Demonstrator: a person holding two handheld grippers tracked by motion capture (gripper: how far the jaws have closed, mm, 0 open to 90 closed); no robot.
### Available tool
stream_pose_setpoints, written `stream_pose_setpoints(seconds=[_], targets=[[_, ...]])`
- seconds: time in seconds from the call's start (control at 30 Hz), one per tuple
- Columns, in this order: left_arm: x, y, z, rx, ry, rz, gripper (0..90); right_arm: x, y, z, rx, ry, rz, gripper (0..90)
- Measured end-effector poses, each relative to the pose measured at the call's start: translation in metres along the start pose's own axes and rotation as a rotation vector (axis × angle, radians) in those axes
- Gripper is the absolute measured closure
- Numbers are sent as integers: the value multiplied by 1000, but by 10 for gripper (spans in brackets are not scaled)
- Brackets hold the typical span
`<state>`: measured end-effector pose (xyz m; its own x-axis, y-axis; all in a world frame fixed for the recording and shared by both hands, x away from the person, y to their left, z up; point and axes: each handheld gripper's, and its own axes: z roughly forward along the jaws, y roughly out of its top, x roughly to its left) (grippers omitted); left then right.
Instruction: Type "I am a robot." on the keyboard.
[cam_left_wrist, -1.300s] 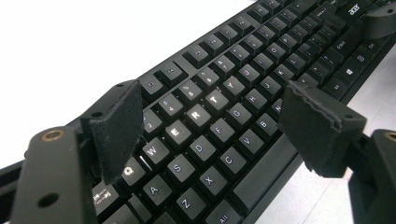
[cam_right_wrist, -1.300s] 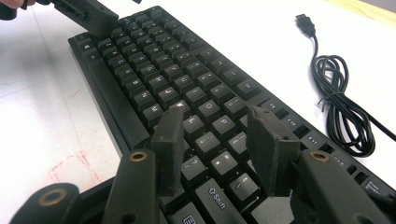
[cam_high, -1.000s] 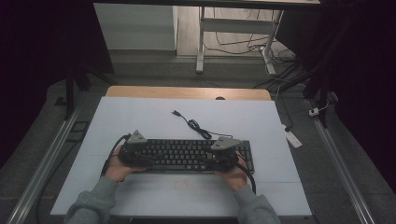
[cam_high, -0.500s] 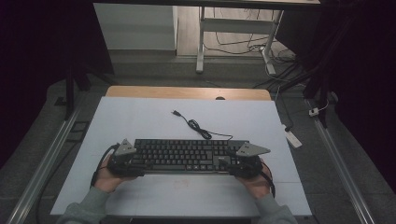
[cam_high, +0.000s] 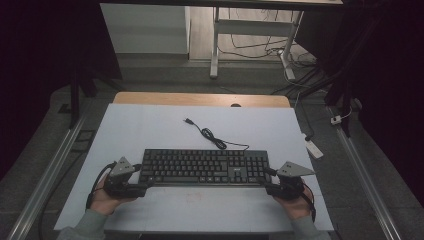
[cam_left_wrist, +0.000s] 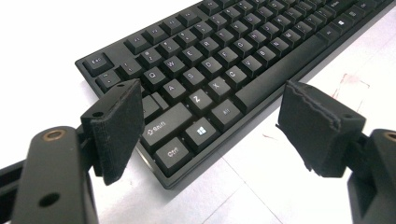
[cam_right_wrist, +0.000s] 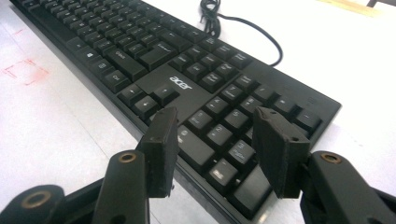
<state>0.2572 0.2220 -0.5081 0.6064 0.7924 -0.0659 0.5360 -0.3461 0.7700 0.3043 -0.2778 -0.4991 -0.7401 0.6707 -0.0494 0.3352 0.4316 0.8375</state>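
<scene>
The left claw (cam_left_wrist: 205, 126) stands with its foam-padded jaws apart at the keyboard's (cam_high: 205, 166) left end, gripping nothing; the right claw (cam_right_wrist: 215, 149), whose jaws have just been opening, gapes over the number pad. The flat black plastic keyboard lies on the pale matte surface (cam_high: 150, 125), its kinked cable (cam_high: 212, 137) trailing behind.

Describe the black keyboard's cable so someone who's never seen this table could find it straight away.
Start at the pale sheet that covers the table, and find the black keyboard lying across its near half. From the keyboard's far edge, right of the middle, a thin black cable runs away from the person, bunches into a small tangle and ends in a plug. It is the one loose cord lying on the sheet.
</scene>
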Motion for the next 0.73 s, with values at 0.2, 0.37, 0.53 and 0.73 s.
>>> stream_pose_setpoints(seconds=[0.2, 0.37, 0.53, 0.73], targets=[[0, 2, 1, -2, -1, 6, 226, -3, -1, -2, -6, 5, -7, 506], [0, 3, 0, -4, 0, 7, 226, -2, -1, 0, -2, 12, -8, 506], [-1, 3, 0, -4, 1, 7, 226, -2, -1, -1, 2, 9, -11, 505], [-1, 4, 1, -2, -1, 9, 226, -2, -1, -1, -5, 12, -9, 500]])
